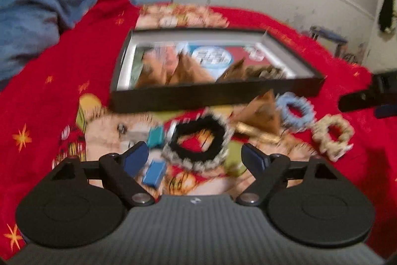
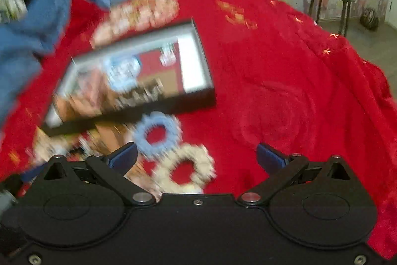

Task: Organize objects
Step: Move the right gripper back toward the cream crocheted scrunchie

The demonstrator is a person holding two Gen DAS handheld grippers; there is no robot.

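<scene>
Plush red blanket [image 2: 285,91], fuzzy scrunchies [image 1: 198,143]

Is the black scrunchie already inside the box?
No, in the left wrist view the black scrunchie lies on the red blanket in front of the box, between the open left gripper fingers.

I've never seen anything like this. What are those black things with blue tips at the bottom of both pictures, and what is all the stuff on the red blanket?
Those are two hand-held grippers; a person carries one in each hand, each with its own camera looking forward. One picture is from the left gripper, the other from the right gripper. Both have their jaws open, holding nothing. On the red blanket sits a shallow black box with blurred items inside. In front lie hair scrunchies: a black scrunchie, a light blue scrunchie and a cream scrunchie, plus small blurred objects.
</scene>
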